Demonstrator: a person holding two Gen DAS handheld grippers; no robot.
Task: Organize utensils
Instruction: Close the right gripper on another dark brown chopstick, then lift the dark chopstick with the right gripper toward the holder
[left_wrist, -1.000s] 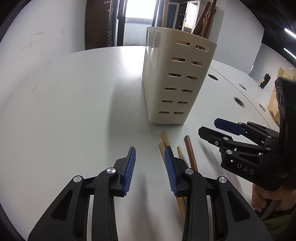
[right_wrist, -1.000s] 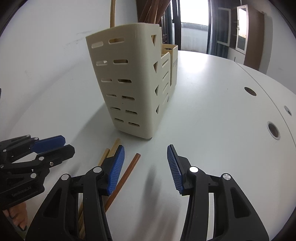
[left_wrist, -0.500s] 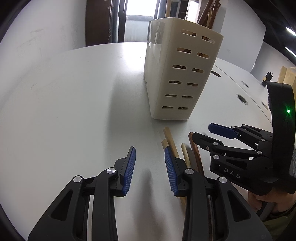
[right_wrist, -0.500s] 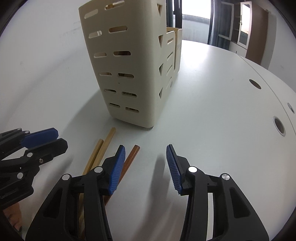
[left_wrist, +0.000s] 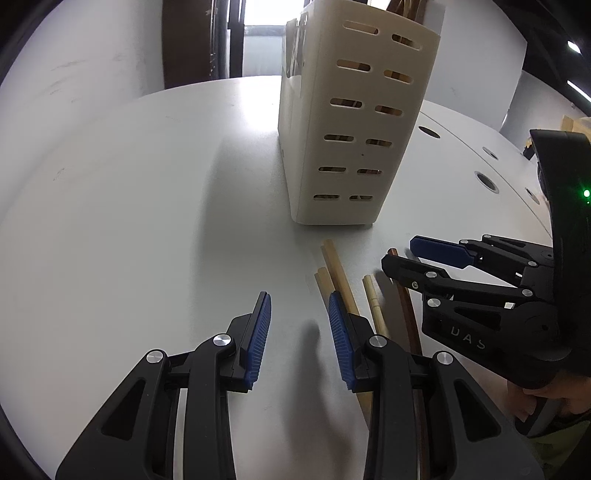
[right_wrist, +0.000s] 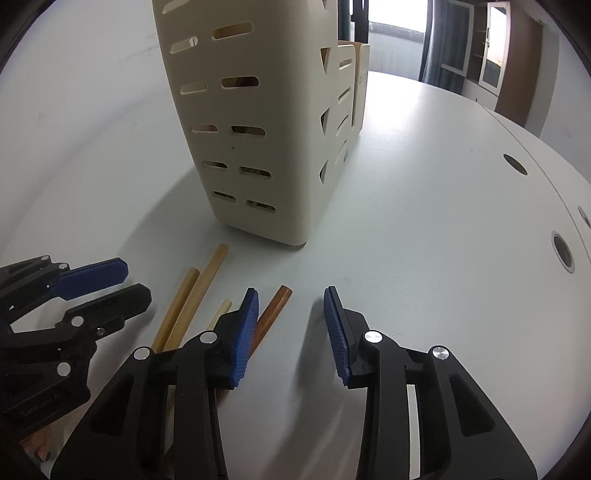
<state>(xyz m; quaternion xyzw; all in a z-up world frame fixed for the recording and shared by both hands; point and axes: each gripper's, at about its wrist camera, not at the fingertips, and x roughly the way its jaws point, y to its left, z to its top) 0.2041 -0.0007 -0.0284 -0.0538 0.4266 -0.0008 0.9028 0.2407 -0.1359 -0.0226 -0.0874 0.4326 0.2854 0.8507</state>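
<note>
- While the cream slotted holder (left_wrist: 343, 147) stands upper centre on the white table (left_wrist: 129, 221), loose chopsticks (right_wrist: 195, 295) lie at lower centre.
- Left gripper (left_wrist: 299, 332): jaws narrowly apart, nothing between.
- Right gripper (right_wrist: 291, 328): jaws closing, empty; brown chopstick (right_wrist: 275, 308) just beside its left pad.

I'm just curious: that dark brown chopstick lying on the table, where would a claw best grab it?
Probably near the free end of the dark brown chopstick, coming from above with one pad on each side. It lies flat, apart from the pale chopsticks, with bare table on its right.
</note>
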